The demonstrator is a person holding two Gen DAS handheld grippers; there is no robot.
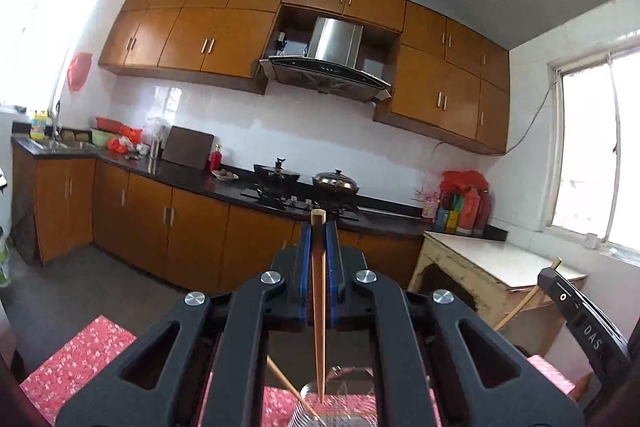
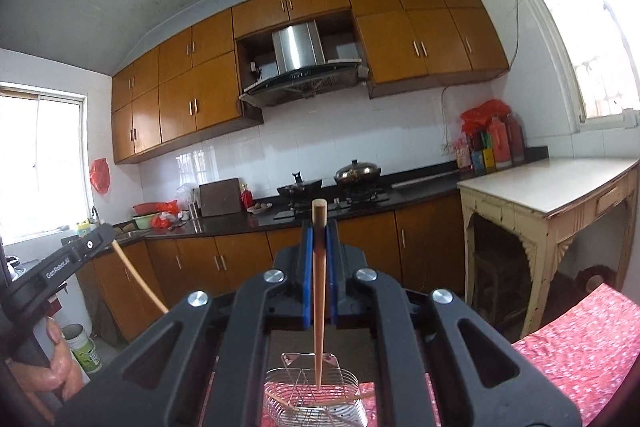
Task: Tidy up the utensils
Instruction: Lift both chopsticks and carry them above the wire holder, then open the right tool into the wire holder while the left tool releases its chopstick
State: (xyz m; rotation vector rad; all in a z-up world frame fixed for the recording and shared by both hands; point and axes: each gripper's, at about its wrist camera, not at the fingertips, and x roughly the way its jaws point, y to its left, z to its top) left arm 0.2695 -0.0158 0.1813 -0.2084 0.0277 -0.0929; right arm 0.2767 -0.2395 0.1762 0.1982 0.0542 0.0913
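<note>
Kitchen: orange cabinets (image 1: pixel 192 39), steel range hood (image 1: pixel 336 41), dark counter with two pots; cream side table (image 2: pixel 552 195) at right; red floral cloth on our table (image 2: pixel 580 347) below. Left gripper (image 1: pixel 319 231), fingers clenched on one chopstick (image 1: pixel 319 307), tip down over the wire utensil basket (image 1: pixel 320 407). Right gripper (image 2: pixel 319 233), fingers likewise clenched on a second chopstick (image 2: pixel 319 307), above the same basket (image 2: pixel 312 399), which already holds sticks. We judge the step as carrying both chopsticks to the basket; next, we lower the tips inside and release.
</note>
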